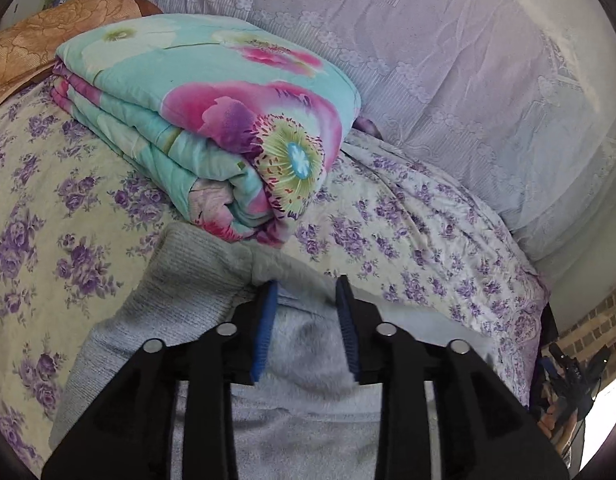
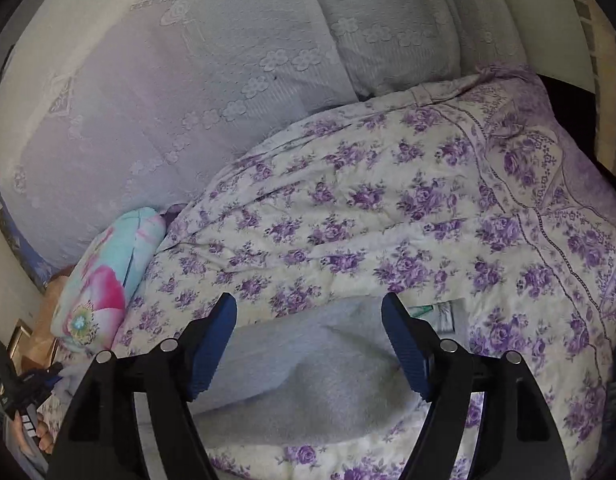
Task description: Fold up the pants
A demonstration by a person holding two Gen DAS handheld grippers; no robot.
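A folded quilt (image 1: pixel 212 120) in turquoise with large pink flowers lay on the bed (image 1: pixel 407 232), whose sheet was cream with purple roses. Behind it rose a pale lace-patterned cover (image 1: pixel 427 60). A tan embossed cushion (image 1: pixel 36 40) sat beside the quilt.

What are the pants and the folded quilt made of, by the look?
Pants: grey fleece or brushed knit, likely; fuzzy matte nap, ribbed band at the edge. Quilt: printed woven cotton or polyester over padding, probably; smooth floral face, puffy stitched layers.

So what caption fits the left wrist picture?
Open left gripper over grey pants on a flowery bed, beside a folded quilt.
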